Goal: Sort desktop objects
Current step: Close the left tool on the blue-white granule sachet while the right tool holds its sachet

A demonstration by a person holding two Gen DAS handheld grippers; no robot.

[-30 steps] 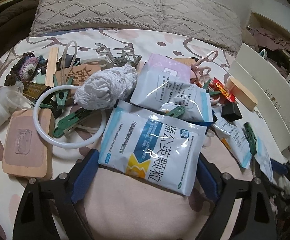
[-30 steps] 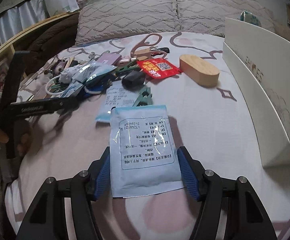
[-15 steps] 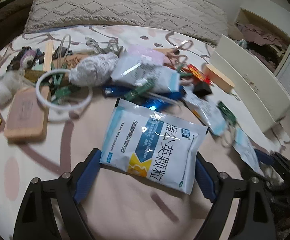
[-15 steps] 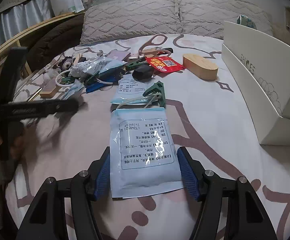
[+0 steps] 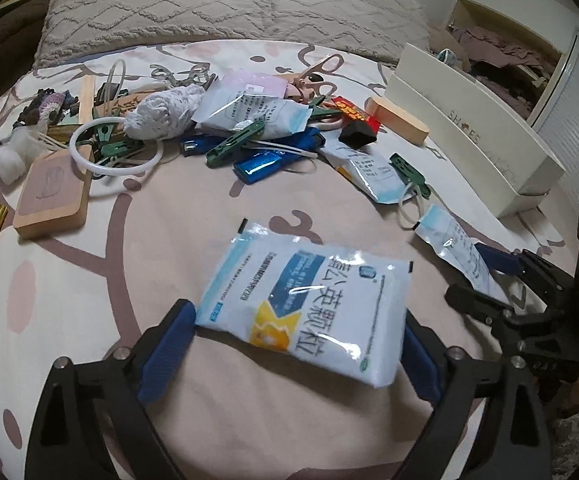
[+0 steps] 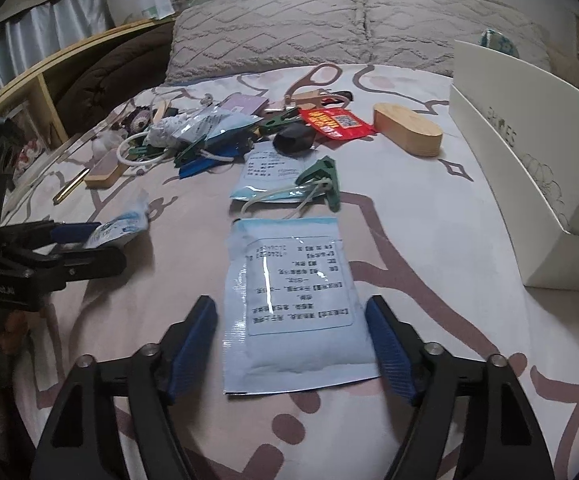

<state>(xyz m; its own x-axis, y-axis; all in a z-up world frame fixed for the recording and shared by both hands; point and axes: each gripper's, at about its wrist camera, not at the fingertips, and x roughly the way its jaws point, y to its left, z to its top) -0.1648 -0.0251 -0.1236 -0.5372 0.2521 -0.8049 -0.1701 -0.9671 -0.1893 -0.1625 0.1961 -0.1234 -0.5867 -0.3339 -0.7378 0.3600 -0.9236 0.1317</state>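
On the bed (image 5: 89, 320), near its front edge, each medicine sachet (image 5: 309, 300) (image 6: 293, 300) lay between a gripper's (image 5: 293, 344) (image 6: 291, 344) just-widened jaws, the pads standing clear of it.

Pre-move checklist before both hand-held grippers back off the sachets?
1. Left hand-held gripper jaws have just opened; its sachet with the yellow mark sits between them, the left pad apart from it, the right pad hidden behind it: cannot tell.
2. Right hand-held gripper jaws have just opened, gaps on both sides of the pale blue sachet: ok.
3. Both sachets flat on the bedspread: ok.
4. Sachets apart from the clutter pile: ok.
5. White box clear of the right gripper: ok.
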